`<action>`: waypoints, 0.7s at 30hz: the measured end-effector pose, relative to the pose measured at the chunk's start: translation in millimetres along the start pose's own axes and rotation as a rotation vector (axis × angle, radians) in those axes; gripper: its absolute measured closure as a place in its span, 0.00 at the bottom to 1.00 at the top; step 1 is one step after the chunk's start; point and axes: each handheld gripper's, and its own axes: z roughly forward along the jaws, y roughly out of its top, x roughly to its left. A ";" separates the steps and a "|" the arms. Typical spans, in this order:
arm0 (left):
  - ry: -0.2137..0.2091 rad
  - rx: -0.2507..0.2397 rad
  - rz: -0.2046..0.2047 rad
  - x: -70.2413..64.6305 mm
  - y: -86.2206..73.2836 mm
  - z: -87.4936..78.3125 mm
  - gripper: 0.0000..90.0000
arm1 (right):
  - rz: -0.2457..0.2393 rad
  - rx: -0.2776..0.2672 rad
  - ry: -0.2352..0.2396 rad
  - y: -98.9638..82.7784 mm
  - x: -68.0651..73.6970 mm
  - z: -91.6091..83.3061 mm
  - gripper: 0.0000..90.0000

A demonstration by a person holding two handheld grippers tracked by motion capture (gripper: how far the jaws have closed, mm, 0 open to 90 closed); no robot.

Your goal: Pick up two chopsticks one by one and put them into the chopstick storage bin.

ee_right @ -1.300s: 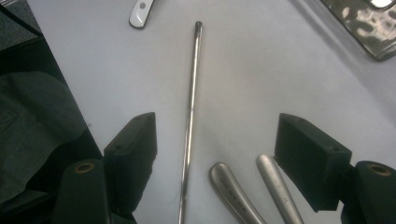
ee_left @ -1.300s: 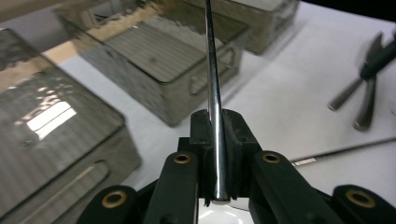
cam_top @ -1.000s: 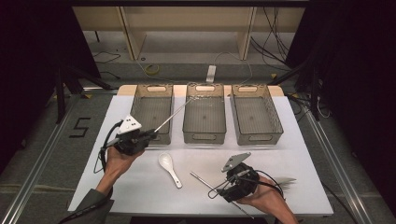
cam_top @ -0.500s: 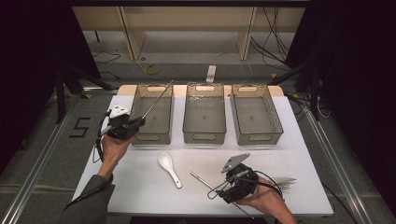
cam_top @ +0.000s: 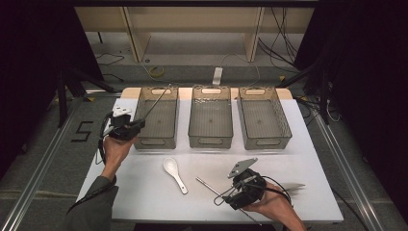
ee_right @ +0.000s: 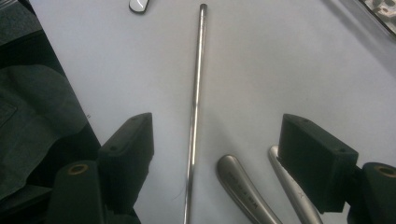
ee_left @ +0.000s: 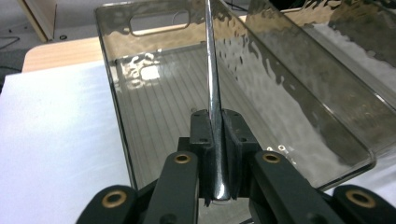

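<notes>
Only readable thing I'm spotting is a big black "5" [cam_top: 83, 131] sitting on the grey floor left of the table. Everything else is looking blank.

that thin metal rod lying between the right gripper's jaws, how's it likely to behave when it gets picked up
The rod looks round and polished, so it may roll on the smooth table or slip between the pads. It lies straight, so it is probably stiff. Being so thin, it is likely light.

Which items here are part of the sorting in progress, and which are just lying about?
In use: left gripper shut on a metal rod over the left bin; right gripper open around a second rod.

Lying about: white spoon, middle bin, right bin, two metal handles.
</notes>
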 end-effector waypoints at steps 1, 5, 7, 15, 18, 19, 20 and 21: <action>0.004 0.000 0.002 0.0 -0.3 0.5 0.92 | 0.000 0.000 0.000 0.1 0.1 0.0 0.31; 0.020 0.014 0.001 0.2 -0.7 2.9 0.92 | -0.003 0.002 0.003 0.1 0.3 0.2 0.31; 0.026 0.027 -0.008 0.9 -0.6 4.7 0.92 | -0.003 0.004 0.001 0.3 0.5 0.4 0.31; 0.030 0.021 -0.065 5.8 0.9 5.7 0.72 | -0.010 0.008 0.003 3.4 1.5 0.8 0.31; 0.007 -0.004 -0.074 6.1 5.4 -3.3 0.62 | -0.014 0.008 0.006 3.7 0.4 -0.2 0.31; -0.010 -0.015 -0.082 4.8 7.0 -7.3 0.57 | -0.014 0.010 0.007 3.8 -0.2 -0.4 0.31; -0.024 -0.020 -0.083 3.9 7.6 -9.5 0.53 | -0.005 0.014 0.006 4.2 -0.7 -0.9 0.31; -0.055 -0.018 -0.083 1.9 8.2 -12.9 0.50 | -0.003 0.016 0.006 4.4 -1.2 -1.3 0.31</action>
